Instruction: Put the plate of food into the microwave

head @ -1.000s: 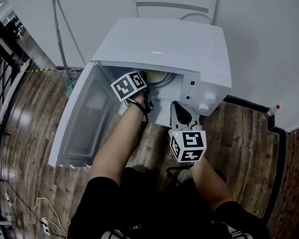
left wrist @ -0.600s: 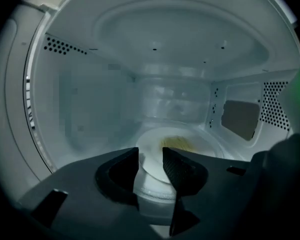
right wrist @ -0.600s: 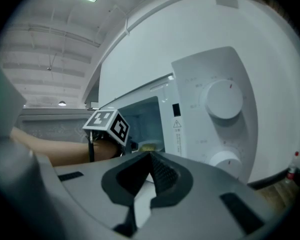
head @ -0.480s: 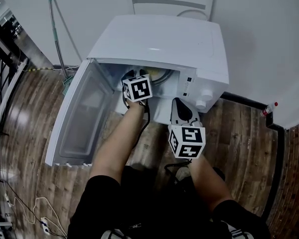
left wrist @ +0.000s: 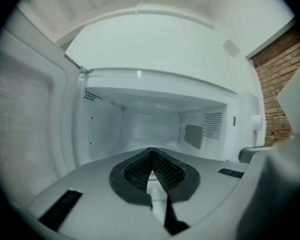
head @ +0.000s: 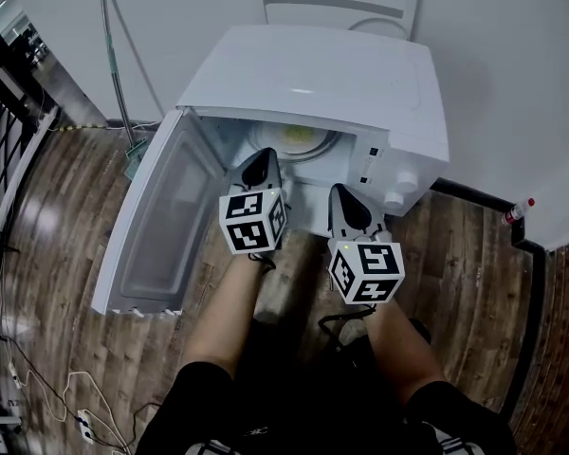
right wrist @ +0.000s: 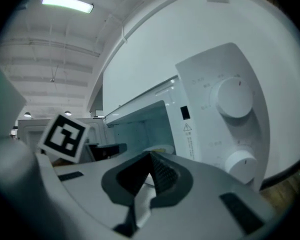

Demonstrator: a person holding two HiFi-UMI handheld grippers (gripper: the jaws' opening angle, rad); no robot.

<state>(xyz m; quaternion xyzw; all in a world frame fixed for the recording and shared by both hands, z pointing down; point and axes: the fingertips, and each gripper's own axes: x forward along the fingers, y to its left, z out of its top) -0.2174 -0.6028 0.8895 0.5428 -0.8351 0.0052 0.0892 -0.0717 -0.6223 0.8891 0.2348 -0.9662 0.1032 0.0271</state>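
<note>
The white microwave (head: 313, 74) stands on the wooden floor with its door (head: 166, 221) swung open to the left. Inside the cavity lies the plate of yellow food (head: 299, 138); its rim (right wrist: 159, 149) peeks over the jaws in the right gripper view. My left gripper (head: 263, 155) is shut and empty, its tips just outside the opening and pointing into the bare cavity (left wrist: 150, 124). My right gripper (head: 339, 192) is shut on nothing, below the control panel with two knobs (right wrist: 235, 96).
A green-handled pole (head: 114, 55) leans on the wall left of the microwave. A small bottle (head: 517, 211) lies by the wall at the right. Cables (head: 76, 415) trail over the floor at lower left, beside a black railing (head: 5, 112).
My left gripper has drawn back out of the microwave cavity toward me and its jaws have shut. The plate stays inside. The right gripper has barely moved.
</note>
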